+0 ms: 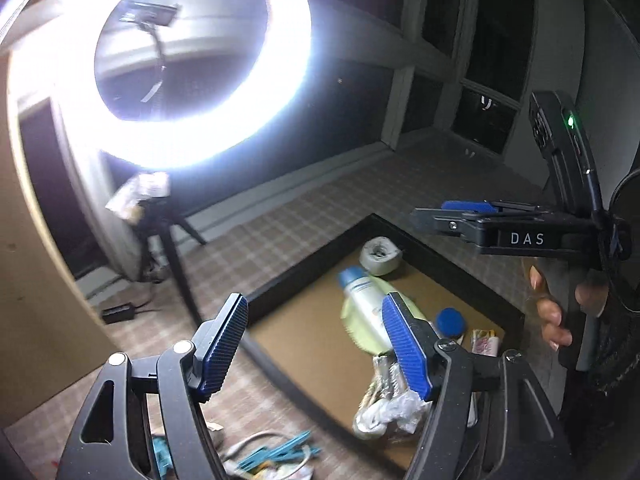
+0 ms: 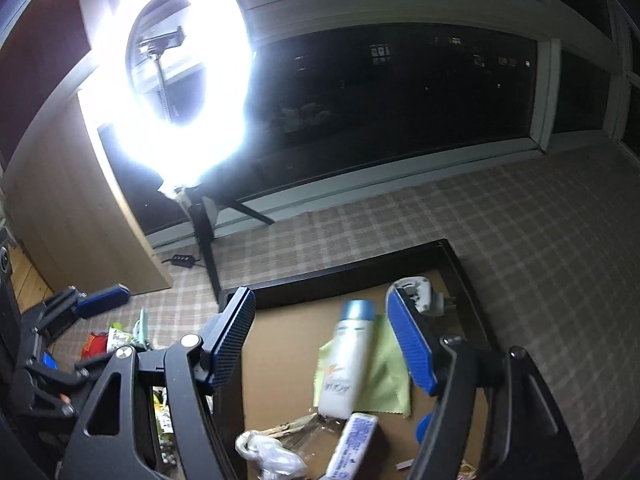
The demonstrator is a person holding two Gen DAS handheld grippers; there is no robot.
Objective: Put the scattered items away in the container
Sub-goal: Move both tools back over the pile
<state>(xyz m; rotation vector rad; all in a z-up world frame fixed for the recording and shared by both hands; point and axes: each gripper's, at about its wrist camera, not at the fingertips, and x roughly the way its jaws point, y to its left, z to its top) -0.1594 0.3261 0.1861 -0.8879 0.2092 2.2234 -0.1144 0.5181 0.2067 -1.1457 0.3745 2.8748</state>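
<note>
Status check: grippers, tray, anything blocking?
Left gripper open, empty. Right gripper open, empty. White bottle lies in the tray. Teal clips still outside.

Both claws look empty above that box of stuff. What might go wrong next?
1. Items still lie outside the box: teal clips and packets. The open left gripper and open right gripper work close together and could bump.
2. The bottle lies on a green cloth; dropped items could roll it.
3. The ring light glares, hiding detail.

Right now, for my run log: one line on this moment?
left gripper: open, empty | right gripper: open, empty | white bottle: in tray
</note>
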